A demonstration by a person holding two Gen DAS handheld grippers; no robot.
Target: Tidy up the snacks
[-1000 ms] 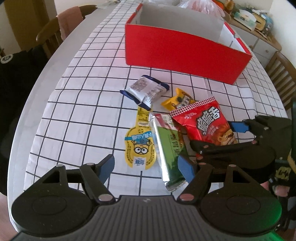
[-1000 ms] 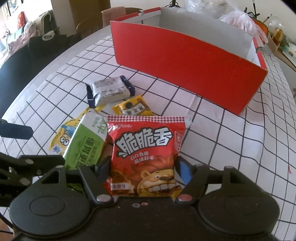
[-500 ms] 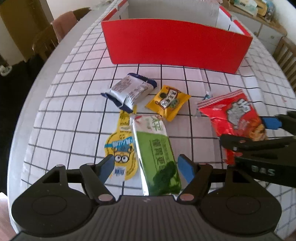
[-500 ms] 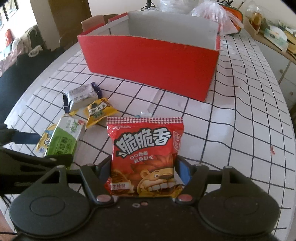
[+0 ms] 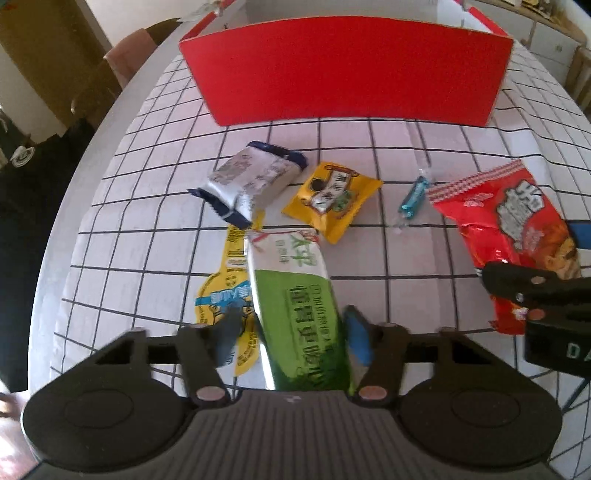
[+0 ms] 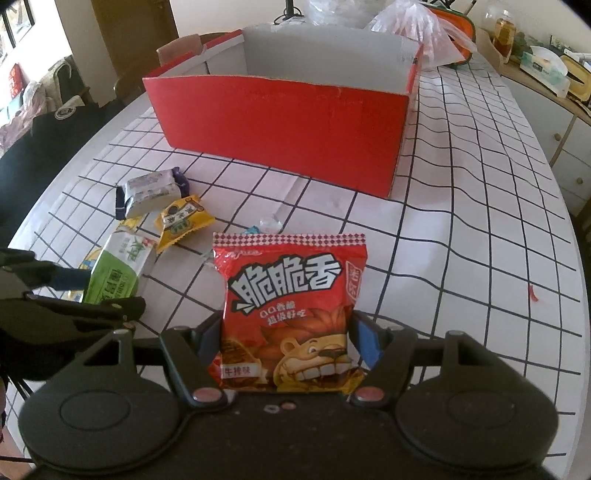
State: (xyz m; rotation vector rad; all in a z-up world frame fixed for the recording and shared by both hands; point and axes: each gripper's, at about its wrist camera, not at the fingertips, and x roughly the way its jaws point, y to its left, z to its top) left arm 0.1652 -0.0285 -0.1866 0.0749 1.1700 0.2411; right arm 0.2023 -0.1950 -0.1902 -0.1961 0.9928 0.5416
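Note:
My right gripper (image 6: 286, 338) is shut on a red lion snack bag (image 6: 290, 306) and holds it up off the table; the bag also shows in the left wrist view (image 5: 506, 225). My left gripper (image 5: 290, 334) has its fingers closing around a green-and-white snack pack (image 5: 299, 314) that lies on the table; its left finger is motion-blurred. A silver-and-blue packet (image 5: 251, 181), a yellow packet (image 5: 332, 199), a yellow Minions wrapper (image 5: 225, 291) and a small blue candy (image 5: 413, 197) lie nearby. The open red box (image 6: 288, 122) stands behind them.
The table carries a white grid cloth (image 6: 461, 206). Chairs (image 5: 122, 70) stand at the far left edge. Plastic bags (image 6: 417, 22) lie behind the box, and a cabinet with clutter (image 6: 546, 74) stands at the right.
The right gripper has lifted the red bag higher and toward the box. The left gripper has moved forward onto the green pack and its fingers have narrowed around it.

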